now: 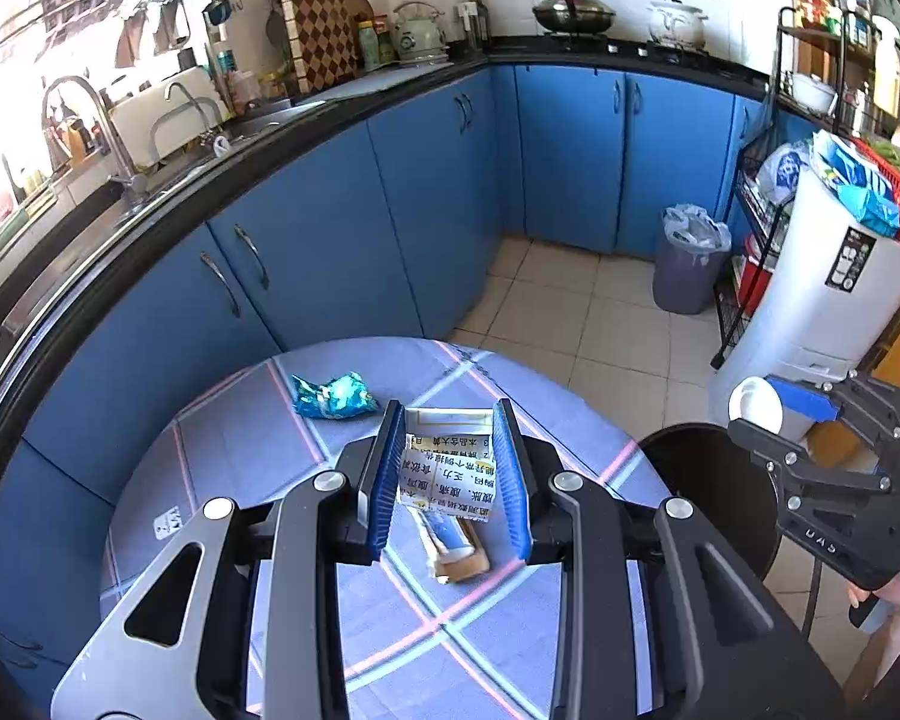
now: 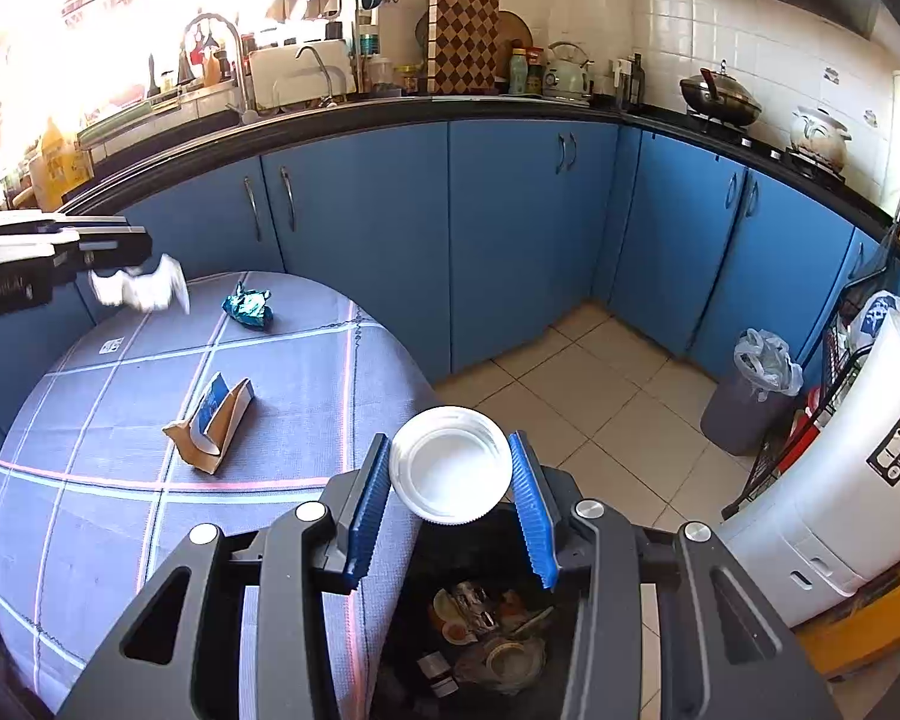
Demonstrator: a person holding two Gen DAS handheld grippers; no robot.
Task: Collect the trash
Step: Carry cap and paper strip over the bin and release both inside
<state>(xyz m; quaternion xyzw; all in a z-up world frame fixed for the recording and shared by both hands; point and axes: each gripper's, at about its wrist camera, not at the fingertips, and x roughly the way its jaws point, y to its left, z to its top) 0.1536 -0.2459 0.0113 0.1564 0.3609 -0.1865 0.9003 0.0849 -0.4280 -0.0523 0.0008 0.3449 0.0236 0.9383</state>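
Note:
My left gripper (image 1: 449,468) is shut on a white printed paper box (image 1: 447,474) and holds it above the round table (image 1: 258,450); it also shows in the right wrist view (image 2: 141,288). My right gripper (image 2: 450,486) is shut on a white plastic lid (image 2: 450,471) and holds it over the black trash bin (image 2: 480,630), which holds several scraps. The lid also shows in the left wrist view (image 1: 755,405). A crumpled teal wrapper (image 1: 333,397) (image 2: 247,310) and a torn brown and blue carton (image 1: 456,552) (image 2: 213,423) lie on the table.
Blue cabinets (image 2: 510,228) curve behind the table under a black counter. A grey bin with a plastic liner (image 2: 756,396) stands on the tiled floor. A white appliance (image 2: 840,480) and a wire rack stand at the right.

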